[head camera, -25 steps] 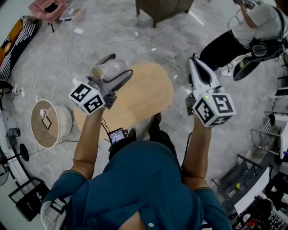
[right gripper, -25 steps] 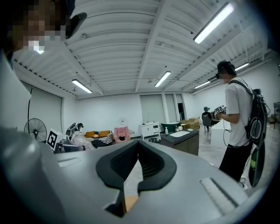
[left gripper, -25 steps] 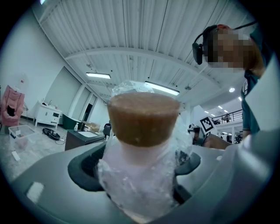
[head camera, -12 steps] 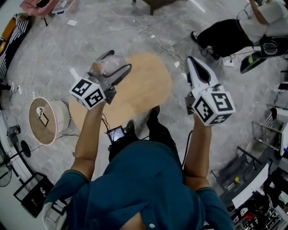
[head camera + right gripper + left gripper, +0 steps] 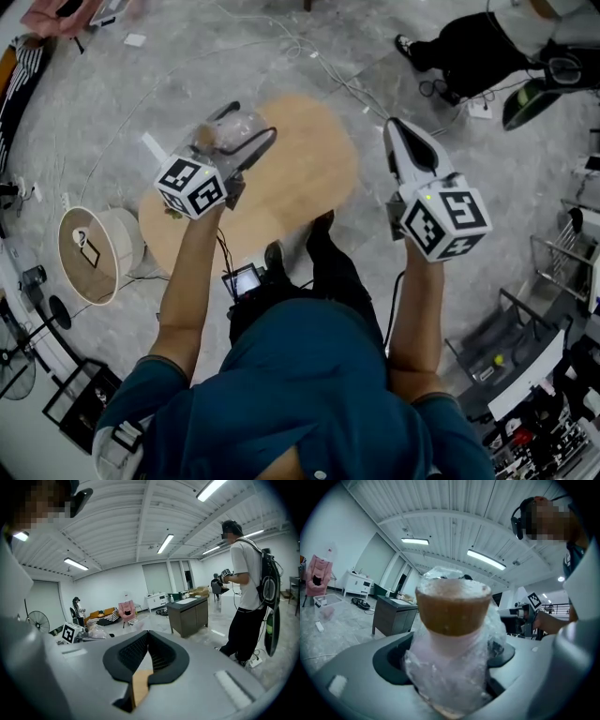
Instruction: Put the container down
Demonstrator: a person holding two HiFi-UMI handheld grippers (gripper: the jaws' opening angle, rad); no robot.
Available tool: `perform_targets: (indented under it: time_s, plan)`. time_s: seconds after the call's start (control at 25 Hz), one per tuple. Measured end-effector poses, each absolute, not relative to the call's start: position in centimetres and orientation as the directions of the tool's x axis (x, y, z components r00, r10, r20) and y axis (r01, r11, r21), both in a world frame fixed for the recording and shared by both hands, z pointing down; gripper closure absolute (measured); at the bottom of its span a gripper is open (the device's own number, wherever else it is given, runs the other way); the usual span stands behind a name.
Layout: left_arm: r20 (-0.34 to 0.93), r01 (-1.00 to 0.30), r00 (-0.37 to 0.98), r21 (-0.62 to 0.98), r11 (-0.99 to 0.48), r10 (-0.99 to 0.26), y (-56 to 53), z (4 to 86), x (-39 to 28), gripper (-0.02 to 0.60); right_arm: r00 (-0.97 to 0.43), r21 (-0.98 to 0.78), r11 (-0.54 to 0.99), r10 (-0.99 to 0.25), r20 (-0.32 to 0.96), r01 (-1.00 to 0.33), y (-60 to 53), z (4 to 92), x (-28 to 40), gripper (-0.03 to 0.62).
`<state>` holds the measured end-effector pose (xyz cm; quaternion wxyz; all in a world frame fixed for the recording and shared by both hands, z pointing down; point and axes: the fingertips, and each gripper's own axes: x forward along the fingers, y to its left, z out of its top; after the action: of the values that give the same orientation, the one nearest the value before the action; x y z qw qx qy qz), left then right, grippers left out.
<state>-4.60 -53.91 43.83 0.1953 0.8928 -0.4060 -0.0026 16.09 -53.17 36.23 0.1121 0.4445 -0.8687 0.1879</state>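
Container [image 5: 225, 141] is clamped in the left gripper [image 5: 242, 133], upper left of centre, over the wooden table [image 5: 309, 183] edge. Not set down yet: lowering and release remain. Right gripper [image 5: 394, 129] is closed, empty

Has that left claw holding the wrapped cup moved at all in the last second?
Yes, a little. Judged against the wooden table in the head view, the left gripper has carried the container from beyond the table's far-left edge inward over the tabletop.
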Motion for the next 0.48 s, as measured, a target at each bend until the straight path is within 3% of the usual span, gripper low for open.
perform_targets:
  time_s: [0.48]
  plan:
    - [0.254,-0.738,0.661,0.386,-0.553,-0.706,-56.6,53.1,-3.5,0.17,-0.565,-0.27,0.497,-0.7,0.437,-0.825,-54.4,42.2,17.3,0.585]
